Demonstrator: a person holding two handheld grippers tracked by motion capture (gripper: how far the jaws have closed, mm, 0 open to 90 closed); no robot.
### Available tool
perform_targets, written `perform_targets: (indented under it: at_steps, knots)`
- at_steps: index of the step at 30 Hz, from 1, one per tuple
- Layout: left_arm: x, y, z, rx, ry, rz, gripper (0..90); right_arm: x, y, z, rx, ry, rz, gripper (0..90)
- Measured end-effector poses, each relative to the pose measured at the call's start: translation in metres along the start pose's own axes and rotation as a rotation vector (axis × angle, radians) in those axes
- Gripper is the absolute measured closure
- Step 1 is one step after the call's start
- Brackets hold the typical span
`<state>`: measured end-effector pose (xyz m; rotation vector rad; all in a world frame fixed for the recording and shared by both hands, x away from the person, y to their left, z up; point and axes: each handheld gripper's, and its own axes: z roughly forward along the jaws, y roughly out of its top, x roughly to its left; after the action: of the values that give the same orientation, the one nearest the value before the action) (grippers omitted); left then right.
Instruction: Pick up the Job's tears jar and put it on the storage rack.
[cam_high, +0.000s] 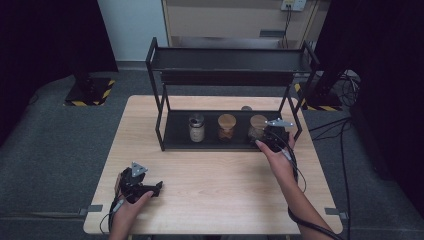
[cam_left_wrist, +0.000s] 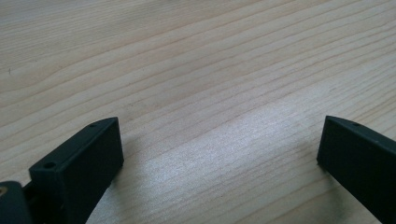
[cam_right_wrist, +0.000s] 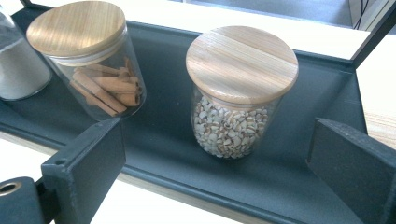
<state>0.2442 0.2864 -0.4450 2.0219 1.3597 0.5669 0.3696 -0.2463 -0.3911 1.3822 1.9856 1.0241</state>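
Right gripper (cam_right_wrist: 217, 154): fingers apart, before grain jar (cam_right_wrist: 239, 93) on rack shelf (cam_right_wrist: 163, 116). Left gripper (cam_left_wrist: 219, 154): fingers apart, over bare tabletop (cam_left_wrist: 187, 70).

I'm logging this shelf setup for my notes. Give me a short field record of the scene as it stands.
rack: black two-tier rack on the wooden table
lower shelf: three jars
near right tongs: grain jar, wooden lid
beside it: cinnamon stick jar
right tongs: open, facing grain jar, apart
left tongs: open over bare table

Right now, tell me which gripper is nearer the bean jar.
Right. The right gripper sits just in front of the bean jar; the left gripper rests far off on the table's near-left.
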Motion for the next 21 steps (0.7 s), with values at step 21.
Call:
perform_targets:
  at_steps: [21]
  knots:
    - [0.000, 0.000, 0.000, 0.000, 0.000, 0.000, 0.0, -0.004, -0.012, -0.013, -0.008, 0.019, 0.000, 4.5]
